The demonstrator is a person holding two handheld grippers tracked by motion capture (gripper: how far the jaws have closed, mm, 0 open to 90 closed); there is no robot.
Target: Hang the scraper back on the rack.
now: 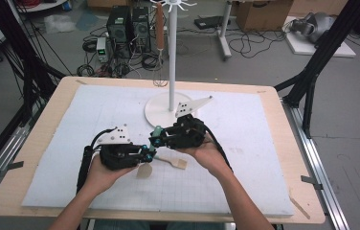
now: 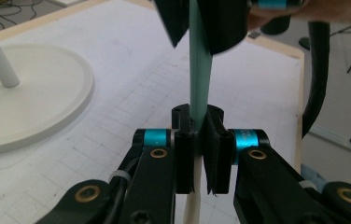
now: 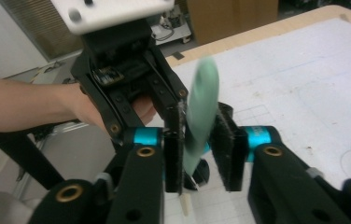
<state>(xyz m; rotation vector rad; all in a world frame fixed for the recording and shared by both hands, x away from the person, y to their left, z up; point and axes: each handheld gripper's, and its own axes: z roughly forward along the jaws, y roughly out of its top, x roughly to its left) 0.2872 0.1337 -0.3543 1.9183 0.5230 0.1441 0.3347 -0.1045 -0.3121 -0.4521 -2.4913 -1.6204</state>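
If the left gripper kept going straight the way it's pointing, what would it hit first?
Most likely the right gripper. The left gripper is shut on a green handle, and the right one's black jaws sit on that same handle just ahead, though the gap between them is hard to judge.

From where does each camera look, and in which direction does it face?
High view: above the person's side, looking forward and down at the white gridded mat and white pole stand; both forearms enter below.
Left gripper view: rides the left tongs, looking along its jaws at the pale green utensil handle they clamp.
Right gripper view: rides the right tongs, facing the person's left hand.
Shared: both gripper views show that handle.
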